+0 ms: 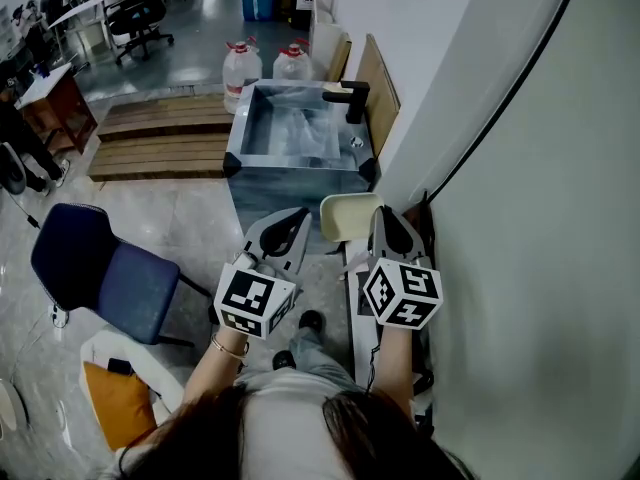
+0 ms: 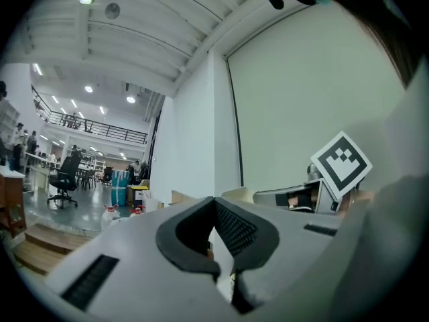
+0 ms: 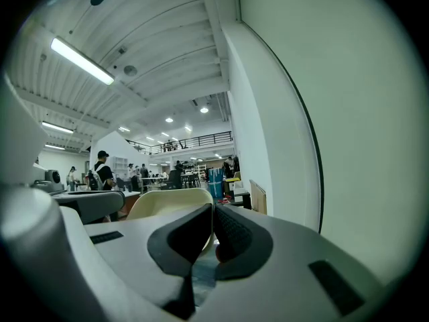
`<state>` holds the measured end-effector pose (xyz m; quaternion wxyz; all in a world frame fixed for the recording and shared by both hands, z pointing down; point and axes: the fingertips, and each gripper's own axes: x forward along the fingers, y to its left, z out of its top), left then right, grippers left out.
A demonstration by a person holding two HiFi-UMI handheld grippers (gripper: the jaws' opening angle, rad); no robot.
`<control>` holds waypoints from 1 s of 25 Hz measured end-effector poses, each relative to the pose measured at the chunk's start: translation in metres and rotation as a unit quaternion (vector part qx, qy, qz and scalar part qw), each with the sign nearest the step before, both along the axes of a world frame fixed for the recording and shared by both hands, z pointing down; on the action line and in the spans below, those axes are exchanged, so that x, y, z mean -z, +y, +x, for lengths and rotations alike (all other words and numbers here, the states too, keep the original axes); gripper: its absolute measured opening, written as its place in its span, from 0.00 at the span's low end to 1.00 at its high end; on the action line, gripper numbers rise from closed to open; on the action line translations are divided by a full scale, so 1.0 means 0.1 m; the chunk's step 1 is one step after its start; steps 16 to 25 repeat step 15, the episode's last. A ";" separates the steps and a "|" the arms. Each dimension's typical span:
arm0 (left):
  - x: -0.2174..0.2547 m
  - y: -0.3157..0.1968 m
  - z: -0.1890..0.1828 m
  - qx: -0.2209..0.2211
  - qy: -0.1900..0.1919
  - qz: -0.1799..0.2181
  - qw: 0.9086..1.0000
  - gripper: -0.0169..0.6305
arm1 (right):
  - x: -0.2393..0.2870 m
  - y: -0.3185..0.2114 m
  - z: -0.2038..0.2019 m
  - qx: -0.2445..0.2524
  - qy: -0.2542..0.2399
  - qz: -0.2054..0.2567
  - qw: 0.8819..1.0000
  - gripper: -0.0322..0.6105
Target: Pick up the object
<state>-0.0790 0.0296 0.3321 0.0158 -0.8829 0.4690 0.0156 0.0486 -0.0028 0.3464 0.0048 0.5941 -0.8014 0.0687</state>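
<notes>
No single object to pick up stands out in these frames. My left gripper (image 1: 296,215) and right gripper (image 1: 385,212) are held side by side at waist height, both pointing forward. In the left gripper view the left gripper (image 2: 214,201) has its jaws closed tip to tip with nothing between them. The right gripper (image 3: 212,208) looks the same in its own view, shut and holding nothing. Ahead of both stands a steel sink basin (image 1: 236,146) with crumpled clear plastic inside and a black faucet (image 1: 350,96). The right gripper's marker cube (image 2: 342,163) shows beside the left gripper.
A cream chair (image 1: 345,218) sits just before the right gripper's tip, also as the cream chair (image 3: 167,203). Two water jugs (image 1: 240,68) stand behind the basin. Wooden steps (image 1: 160,138) lie to the left, a blue chair (image 1: 110,268) nearer left. A white wall (image 1: 540,218) closes the right.
</notes>
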 end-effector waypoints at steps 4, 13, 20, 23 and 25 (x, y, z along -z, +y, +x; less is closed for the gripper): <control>0.01 0.03 0.00 0.001 0.001 0.001 1.000 0.04 | 0.00 0.04 0.02 -0.002 0.000 0.000 1.000 0.10; 0.02 0.13 0.02 -0.005 0.003 0.003 1.000 0.04 | 0.04 0.14 0.04 -0.009 0.002 0.005 1.000 0.10; 0.02 0.14 0.01 -0.005 0.004 0.002 1.000 0.04 | 0.05 0.16 0.04 -0.010 0.003 0.006 1.000 0.10; 0.02 0.14 0.01 -0.005 0.004 0.002 1.000 0.04 | 0.05 0.16 0.04 -0.010 0.003 0.006 1.000 0.10; 0.02 0.14 0.01 -0.005 0.004 0.002 1.000 0.04 | 0.05 0.16 0.04 -0.010 0.003 0.006 1.000 0.10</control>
